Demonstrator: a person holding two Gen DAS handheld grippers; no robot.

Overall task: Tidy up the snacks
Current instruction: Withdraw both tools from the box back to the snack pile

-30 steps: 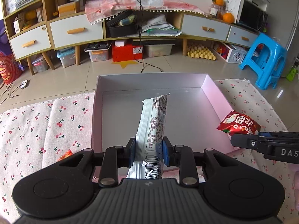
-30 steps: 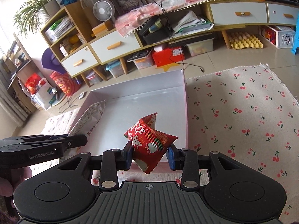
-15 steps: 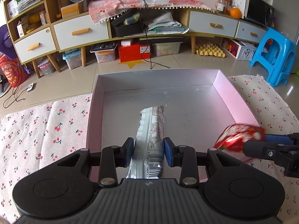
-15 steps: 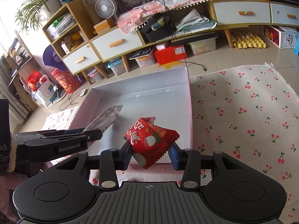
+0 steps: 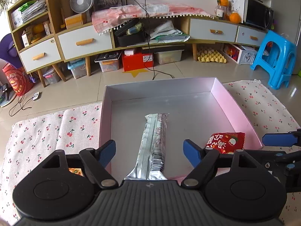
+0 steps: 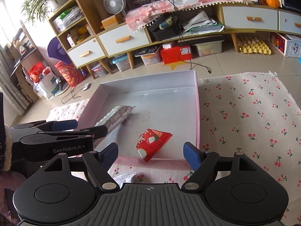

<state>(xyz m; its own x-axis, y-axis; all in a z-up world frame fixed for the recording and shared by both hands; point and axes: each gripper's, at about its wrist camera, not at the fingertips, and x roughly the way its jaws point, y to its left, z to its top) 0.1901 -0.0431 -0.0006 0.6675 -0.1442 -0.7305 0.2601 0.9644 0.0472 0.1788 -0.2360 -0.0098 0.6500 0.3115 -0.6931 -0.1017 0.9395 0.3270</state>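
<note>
The box (image 5: 233,111) has pale pink walls and a silvery grey floor. In it lie a silver wrapper (image 5: 153,146) printed with small black text and a barcode, and, to its right, a red packet (image 6: 152,144) with white and green pictures. Under the box is a cream cloth (image 6: 248,116) patterned with red cherries. Both grippers are black with blue pads (image 5: 107,151). Far right stands a bright blue stool (image 5: 274,56).

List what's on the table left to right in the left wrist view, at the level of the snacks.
Cherry-print cloth → box left wall → silver snack bar → red snack packet → box right wall → cloth again.
</note>
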